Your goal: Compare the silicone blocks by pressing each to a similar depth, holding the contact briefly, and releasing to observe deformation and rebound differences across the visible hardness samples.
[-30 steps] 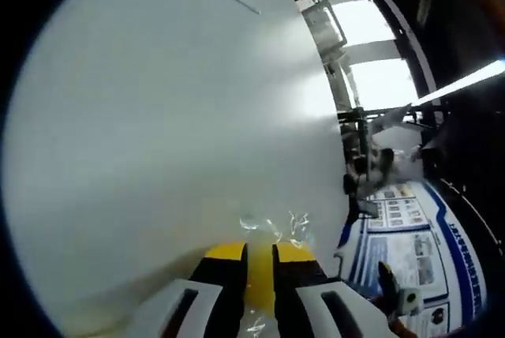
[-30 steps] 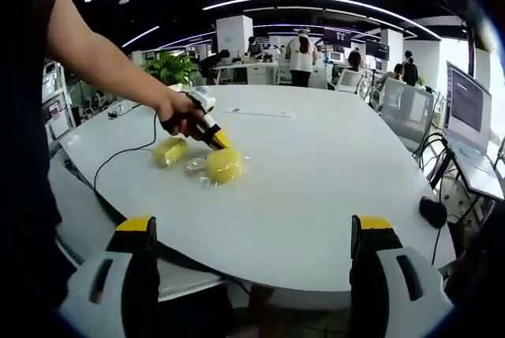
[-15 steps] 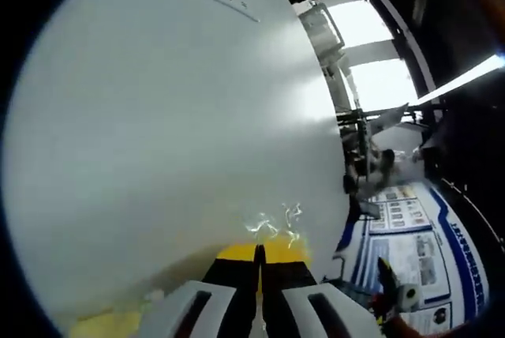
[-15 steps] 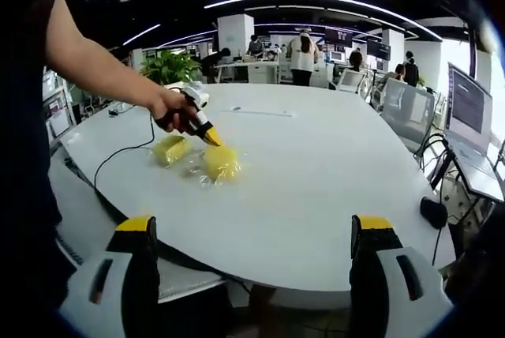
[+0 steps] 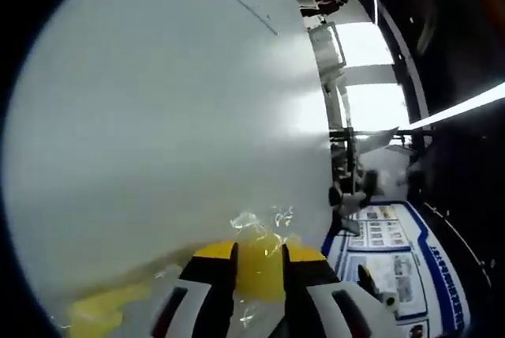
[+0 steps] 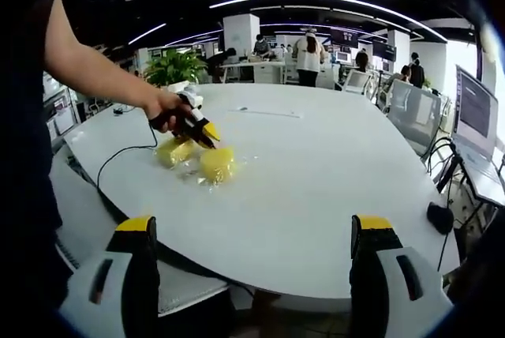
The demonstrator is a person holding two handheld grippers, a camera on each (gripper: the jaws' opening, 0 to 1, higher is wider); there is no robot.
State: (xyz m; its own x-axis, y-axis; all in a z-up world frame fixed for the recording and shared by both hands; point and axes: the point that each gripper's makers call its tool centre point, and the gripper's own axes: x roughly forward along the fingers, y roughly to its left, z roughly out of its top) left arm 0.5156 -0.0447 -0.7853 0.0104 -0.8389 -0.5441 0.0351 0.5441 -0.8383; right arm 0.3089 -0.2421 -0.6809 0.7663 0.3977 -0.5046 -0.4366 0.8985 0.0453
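Silicone blocks (image 6: 217, 163) in crinkly wrap on white counter (image 6: 316, 188) | left tongs (image 5: 259, 259) slightly parted over one | right tongs (image 6: 252, 231) wide open, idle | risk: wrap slipping, block skidding sideways under off-centre press

The worktop (image 6: 316, 172) looks smooth, white and matt. The yellow blocks (image 6: 216, 163) sit under crinkly, glossy clear plastic wrap (image 5: 264, 223).

Left gripper view sits low and very close over the round white desk (image 5: 158, 117), rolled sideways, a yellow silicone block (image 5: 259, 265) just ahead. Right gripper view looks from beyond the desk (image 6: 316, 172) edge, level, far back. Both share desk and block (image 6: 216, 163).
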